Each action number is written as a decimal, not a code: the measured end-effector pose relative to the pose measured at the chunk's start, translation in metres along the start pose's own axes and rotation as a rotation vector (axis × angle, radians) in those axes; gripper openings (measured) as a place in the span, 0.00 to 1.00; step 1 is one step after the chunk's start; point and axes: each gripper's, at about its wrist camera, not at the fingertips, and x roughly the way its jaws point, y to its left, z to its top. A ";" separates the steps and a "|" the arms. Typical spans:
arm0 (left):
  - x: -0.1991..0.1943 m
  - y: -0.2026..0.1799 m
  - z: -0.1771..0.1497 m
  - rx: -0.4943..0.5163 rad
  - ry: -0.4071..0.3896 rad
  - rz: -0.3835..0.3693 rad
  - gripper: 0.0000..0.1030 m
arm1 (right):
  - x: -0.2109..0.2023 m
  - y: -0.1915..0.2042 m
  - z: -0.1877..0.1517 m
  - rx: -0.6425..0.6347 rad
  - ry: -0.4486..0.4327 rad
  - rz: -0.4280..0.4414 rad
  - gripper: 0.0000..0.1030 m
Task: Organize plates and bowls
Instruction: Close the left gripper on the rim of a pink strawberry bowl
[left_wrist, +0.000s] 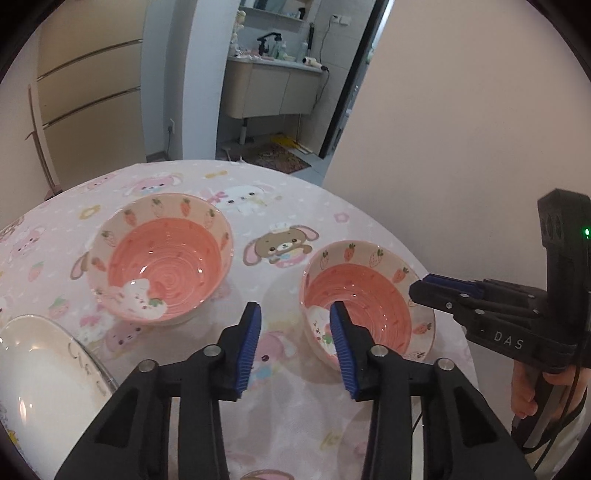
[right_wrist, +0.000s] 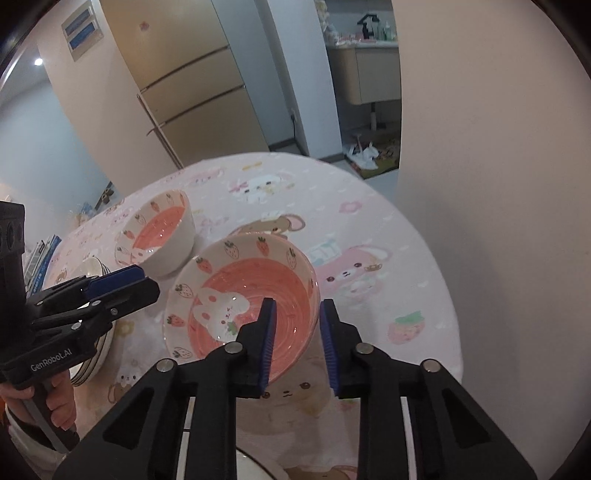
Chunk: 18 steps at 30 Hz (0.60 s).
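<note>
Two pink bowls stand on the table. The carrot bowl (left_wrist: 162, 258) (right_wrist: 159, 236) is the farther left one; the strawberry bowl (left_wrist: 365, 299) (right_wrist: 240, 302) is nearer. My left gripper (left_wrist: 295, 310) is open over the cloth between them, its right finger in front of the strawberry bowl's left rim, nothing between the pads. It shows side-on at the left of the right wrist view (right_wrist: 144, 280). My right gripper (right_wrist: 298, 306) is open and straddles the strawberry bowl's right rim, one finger inside and one outside, with a gap to the pads. A white plate (left_wrist: 44, 369) sits lower left.
The round table (right_wrist: 406, 229) wears a pink cartoon cloth and nearly touches the wall on the right. Stacked plates (right_wrist: 96, 343) lie under the left gripper, and another plate's rim (right_wrist: 251, 469) shows at the near edge. A person's hands (left_wrist: 524, 391) (right_wrist: 59, 402) hold both handles.
</note>
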 end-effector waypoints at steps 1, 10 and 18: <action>0.005 -0.003 0.001 0.010 0.020 0.016 0.39 | 0.004 -0.003 0.001 0.006 0.022 0.004 0.22; 0.039 -0.007 0.006 -0.007 0.160 0.037 0.31 | 0.031 -0.004 0.006 0.021 0.194 0.016 0.17; 0.051 -0.014 0.003 0.001 0.184 0.044 0.16 | 0.038 0.007 0.009 -0.010 0.234 -0.058 0.12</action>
